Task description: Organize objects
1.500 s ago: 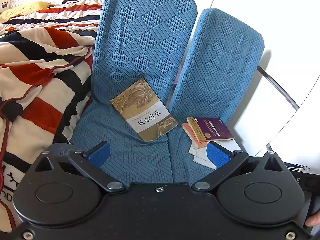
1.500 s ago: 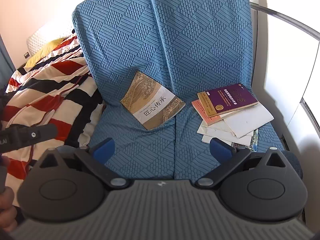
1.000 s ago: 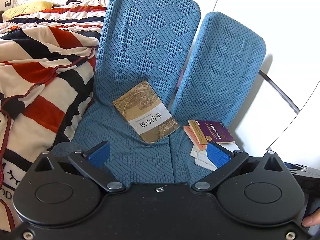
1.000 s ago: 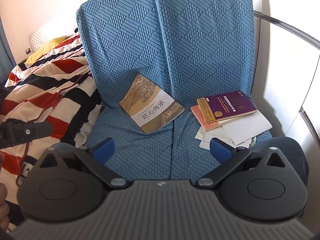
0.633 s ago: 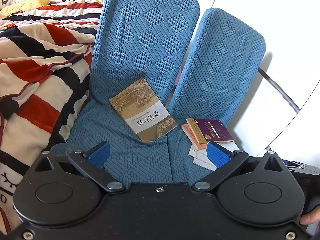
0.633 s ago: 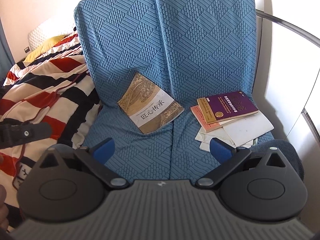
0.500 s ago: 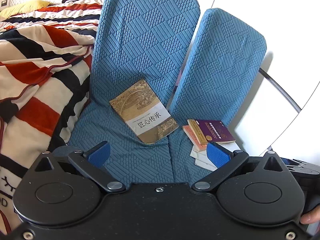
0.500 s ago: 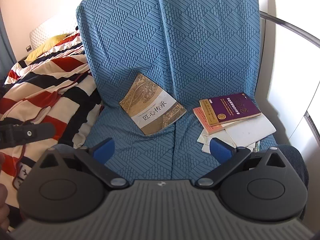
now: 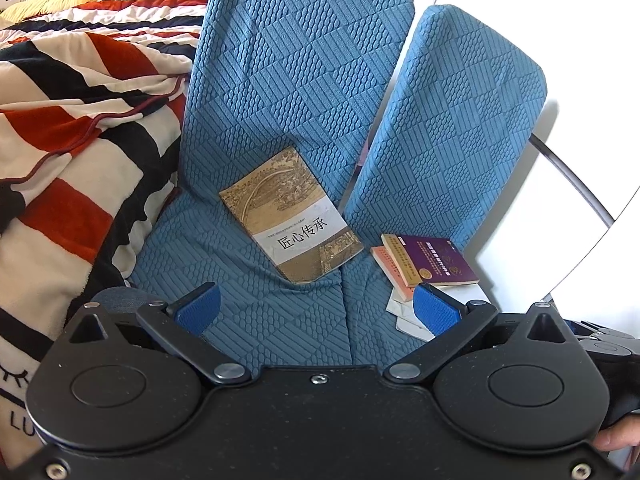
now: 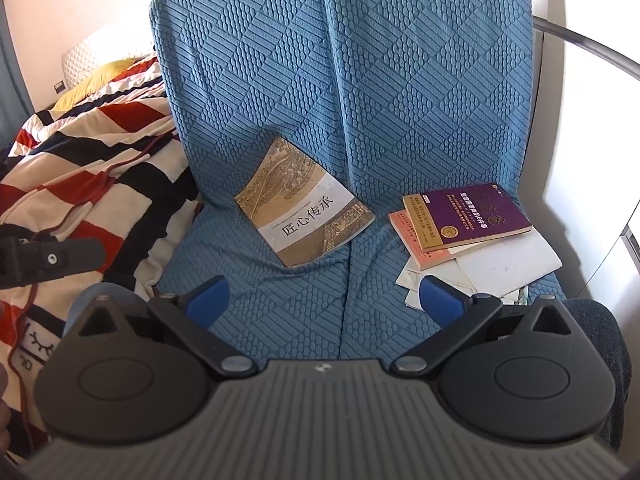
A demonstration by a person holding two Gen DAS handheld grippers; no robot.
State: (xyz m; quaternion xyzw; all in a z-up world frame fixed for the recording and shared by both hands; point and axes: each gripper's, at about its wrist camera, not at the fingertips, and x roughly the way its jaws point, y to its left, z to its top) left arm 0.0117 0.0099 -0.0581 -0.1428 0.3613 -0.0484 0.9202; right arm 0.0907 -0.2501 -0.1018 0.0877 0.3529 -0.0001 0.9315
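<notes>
A tan book with a white title band (image 9: 290,218) leans at the back of the left blue seat (image 9: 256,320), also in the right wrist view (image 10: 304,224). A purple book (image 10: 466,216) lies on an orange book (image 10: 416,244) and white papers (image 10: 508,264) on the right seat; the stack shows in the left wrist view (image 9: 430,258). My left gripper (image 9: 316,312) is open and empty, in front of the seats. My right gripper (image 10: 324,298) is open and empty, above the seat's front edge.
A red, black and white striped blanket (image 9: 68,152) covers the bed to the left of the seats (image 10: 92,168). A white wall with a curved metal rail (image 10: 588,44) is on the right. The other gripper's black body (image 10: 48,260) shows at the left.
Both grippers have shifted slightly in front of the seats, so the view sways a little. The books and papers have not moved. Both grippers stay open.
</notes>
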